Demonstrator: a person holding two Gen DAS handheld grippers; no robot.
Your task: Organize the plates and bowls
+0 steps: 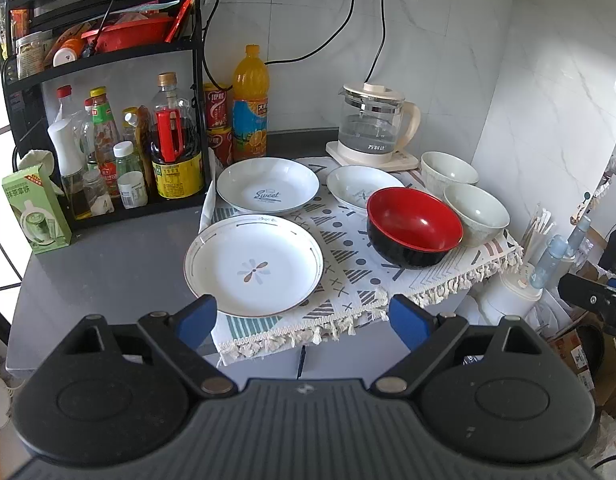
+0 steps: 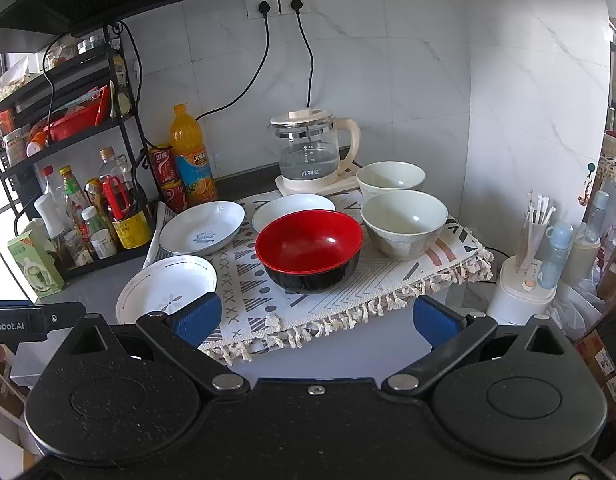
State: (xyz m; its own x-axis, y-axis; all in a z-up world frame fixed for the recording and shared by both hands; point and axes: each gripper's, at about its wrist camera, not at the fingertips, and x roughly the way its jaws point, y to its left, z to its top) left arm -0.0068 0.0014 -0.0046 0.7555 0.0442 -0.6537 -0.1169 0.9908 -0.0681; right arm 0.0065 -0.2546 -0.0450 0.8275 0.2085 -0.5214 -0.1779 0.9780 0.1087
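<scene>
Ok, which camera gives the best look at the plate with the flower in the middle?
The left wrist view. There the flower plate shows almost whole, with only its near rim behind a jaw of the open left gripper. In the right wrist view the plate sits low left, and the right gripper covers its near part.

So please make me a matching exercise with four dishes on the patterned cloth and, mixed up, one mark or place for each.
Things:
1. front plate
2. plate behind it
3. red-and-black bowl
4. rear pale bowl

Descriptions:
A. beside the kettle base
B. "Sweet" in blue
C. red inside
D. flower motif in the centre

Pairs: 1-D, 2-B, 3-C, 4-A
</scene>
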